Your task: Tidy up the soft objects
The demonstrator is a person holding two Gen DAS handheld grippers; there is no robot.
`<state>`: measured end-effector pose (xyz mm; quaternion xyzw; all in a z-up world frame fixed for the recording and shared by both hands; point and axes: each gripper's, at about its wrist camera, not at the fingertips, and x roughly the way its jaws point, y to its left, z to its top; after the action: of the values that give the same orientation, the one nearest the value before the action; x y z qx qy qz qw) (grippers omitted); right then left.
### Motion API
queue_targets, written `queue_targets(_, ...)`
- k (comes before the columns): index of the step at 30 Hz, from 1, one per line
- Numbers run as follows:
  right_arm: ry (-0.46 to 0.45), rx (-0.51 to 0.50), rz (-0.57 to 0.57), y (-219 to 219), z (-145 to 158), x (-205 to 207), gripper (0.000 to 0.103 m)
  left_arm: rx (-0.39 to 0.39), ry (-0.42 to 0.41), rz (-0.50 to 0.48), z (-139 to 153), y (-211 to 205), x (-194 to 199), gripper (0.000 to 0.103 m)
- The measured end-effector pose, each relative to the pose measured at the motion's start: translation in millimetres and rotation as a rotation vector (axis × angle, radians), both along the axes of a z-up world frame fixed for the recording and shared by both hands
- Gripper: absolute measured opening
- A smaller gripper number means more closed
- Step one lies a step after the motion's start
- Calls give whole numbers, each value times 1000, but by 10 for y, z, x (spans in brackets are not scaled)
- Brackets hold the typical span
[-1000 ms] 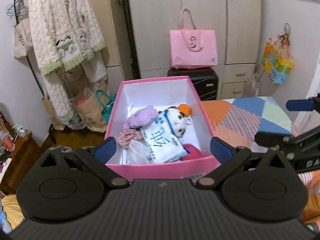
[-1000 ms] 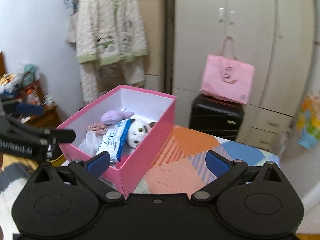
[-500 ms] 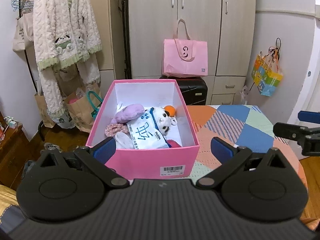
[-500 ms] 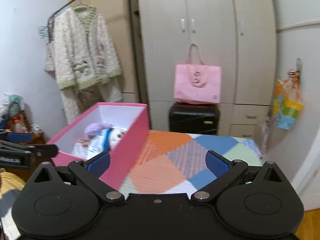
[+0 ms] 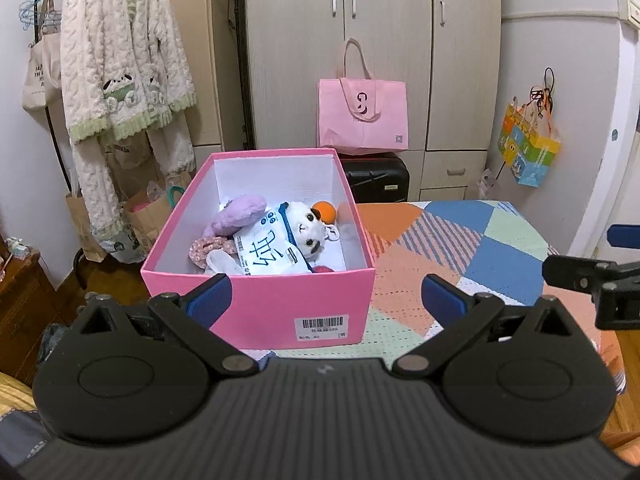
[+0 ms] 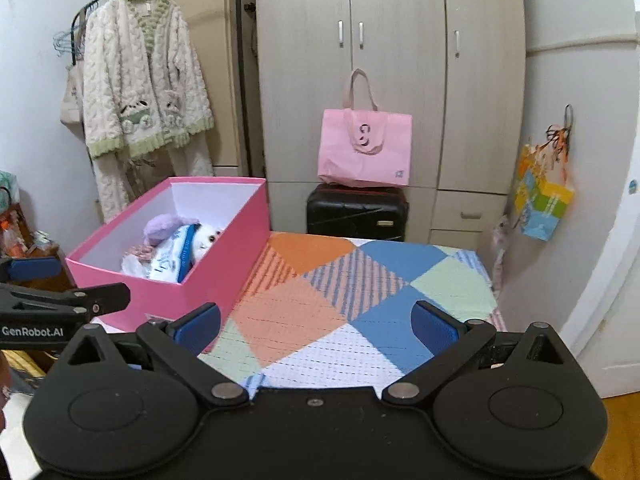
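Pink box (image 5: pixel 264 312) on patchwork-covered counter (image 5: pixel 460 248), holding white plush toy (image 5: pixel 308 226), purple plush (image 5: pixel 240 214), orange ball (image 5: pixel 325 212) | left claw (image 5: pixel 326 300) fingers apart, empty, before box | right claw (image 6: pixel 316 322) fingers apart, empty, over counter

Straight ahead of the left gripper (image 5: pixel 326 300) stands the pink cardboard shoebox (image 5: pixel 256 300) on the patchwork quilted cover (image 5: pixel 460 248). In it lie a white plush toy (image 5: pixel 308 226), a purple plush (image 5: pixel 240 212) to its left and an orange ball (image 5: pixel 325 212) behind. The right gripper (image 6: pixel 316 322) sits to the box's right, over the cover.
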<state>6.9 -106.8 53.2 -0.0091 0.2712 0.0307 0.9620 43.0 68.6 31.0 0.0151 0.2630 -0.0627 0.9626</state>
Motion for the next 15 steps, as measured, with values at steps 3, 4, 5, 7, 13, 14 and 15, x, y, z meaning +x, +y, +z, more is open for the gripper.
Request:
queue_targets(3,-3,-24,-24,0,-13,-22,103,-18,11,12,-40,19,20,103)
queue_targets(4,-2,-24,-27,-6,-11,-26,103,-18,12,18,-52,23,26,103)
queue_targets(5,1,-23,-30,-15,-12,-27,103,-17,12,25,-62,31,30,103)
queue_targets(7,3,-26,-41,-38,-15,-23,103,-16,10,42,-80,40,39,103)
queue_targets(13,-3,-40,-79,-78,-21,-29,103,2,-5,45,-92,26,27,103)
queue_targets(14,-3,-40,-79,-84,-27,-37,103,2,-3,42,-91,24,36,103)
queue_targets(15,-3,-40,-80,-80,-26,-43,103,1,-2,39,-90,21,37,103)
